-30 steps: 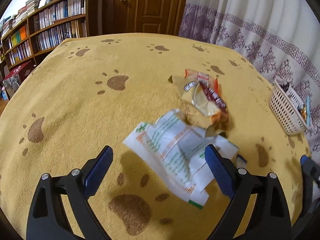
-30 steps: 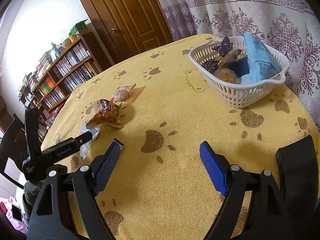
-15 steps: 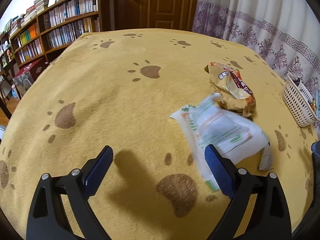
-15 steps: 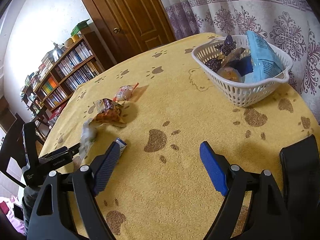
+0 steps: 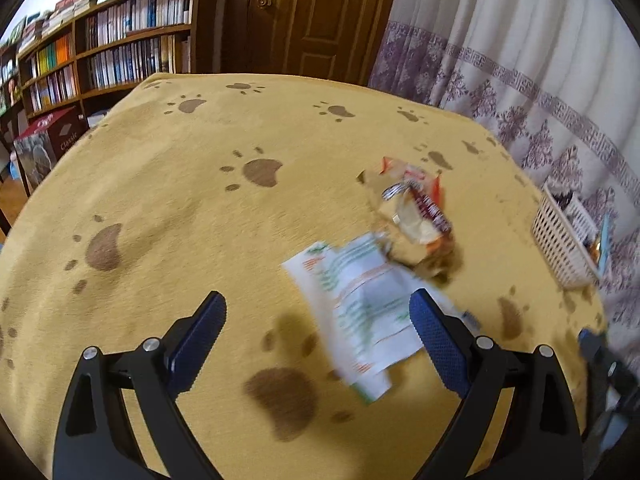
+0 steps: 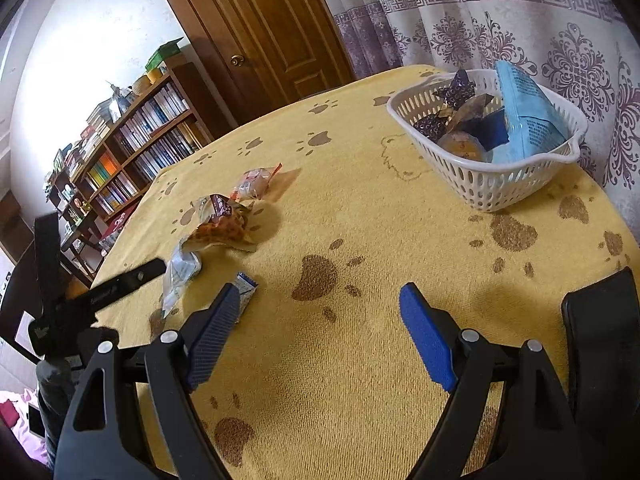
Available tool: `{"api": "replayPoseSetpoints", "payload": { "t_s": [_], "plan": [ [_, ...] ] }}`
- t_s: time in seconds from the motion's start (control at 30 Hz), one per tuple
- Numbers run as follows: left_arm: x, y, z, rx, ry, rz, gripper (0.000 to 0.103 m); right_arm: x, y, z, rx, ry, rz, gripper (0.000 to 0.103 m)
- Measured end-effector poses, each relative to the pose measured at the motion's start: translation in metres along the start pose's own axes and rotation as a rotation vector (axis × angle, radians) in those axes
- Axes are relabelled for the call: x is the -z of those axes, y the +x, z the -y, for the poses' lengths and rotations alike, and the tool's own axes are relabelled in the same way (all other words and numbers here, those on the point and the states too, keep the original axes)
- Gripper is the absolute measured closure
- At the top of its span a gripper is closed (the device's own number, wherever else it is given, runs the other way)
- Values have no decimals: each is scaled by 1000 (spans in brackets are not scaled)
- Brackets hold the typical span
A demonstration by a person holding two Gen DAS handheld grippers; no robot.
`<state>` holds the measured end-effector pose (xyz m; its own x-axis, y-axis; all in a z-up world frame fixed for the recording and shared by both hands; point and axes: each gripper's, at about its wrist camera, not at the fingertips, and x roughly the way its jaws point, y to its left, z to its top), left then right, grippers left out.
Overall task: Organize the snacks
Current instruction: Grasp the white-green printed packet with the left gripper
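A flat white snack packet (image 5: 360,304) with green and orange print lies on the yellow tablecloth (image 5: 180,200), just ahead of my open, empty left gripper (image 5: 316,328); it also shows in the right wrist view (image 6: 180,276). Beyond it lie a brown-and-orange snack bag (image 5: 420,224) (image 6: 220,224) and a small orange-wrapped snack (image 6: 256,184). A small blue-white packet (image 6: 246,292) lies by the left finger of my open, empty right gripper (image 6: 320,332). A white basket (image 6: 480,176) (image 5: 560,240) holds several snacks at the far right.
The left gripper's body (image 6: 100,292) shows at the left in the right wrist view. A patterned curtain (image 6: 520,32) hangs behind the basket. Bookshelves (image 5: 112,56) and a wooden door (image 6: 260,28) stand beyond the table's far edge.
The left gripper swung left and then back right, so the white packet sits in front of it again. The right gripper has barely moved.
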<state>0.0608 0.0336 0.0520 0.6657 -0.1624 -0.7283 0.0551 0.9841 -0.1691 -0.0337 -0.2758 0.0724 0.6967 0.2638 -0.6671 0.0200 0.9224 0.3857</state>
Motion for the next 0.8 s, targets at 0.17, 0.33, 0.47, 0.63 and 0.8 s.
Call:
{"api": "replayPoseSetpoints", "payload": {
  "t_s": [0.17, 0.33, 0.47, 0.63, 0.8],
  "plan": [
    [-11, 17, 22, 22, -40, -7, 11, 1, -1, 2, 6, 4, 4, 20],
    [-7, 39, 34, -42, -6, -47, 10, 4, -2, 8, 14, 19, 4, 20],
    [-3, 50, 27, -42, -11, -79, 9, 6, 2, 10, 15, 23, -6, 20],
    [-1, 49, 22, -31, 31, -67, 15, 6, 5, 9, 22, 19, -11, 20],
    [-1, 42, 11, -23, 48, -49, 48, 5, 8, 4, 33, 11, -19, 20]
  ]
}}
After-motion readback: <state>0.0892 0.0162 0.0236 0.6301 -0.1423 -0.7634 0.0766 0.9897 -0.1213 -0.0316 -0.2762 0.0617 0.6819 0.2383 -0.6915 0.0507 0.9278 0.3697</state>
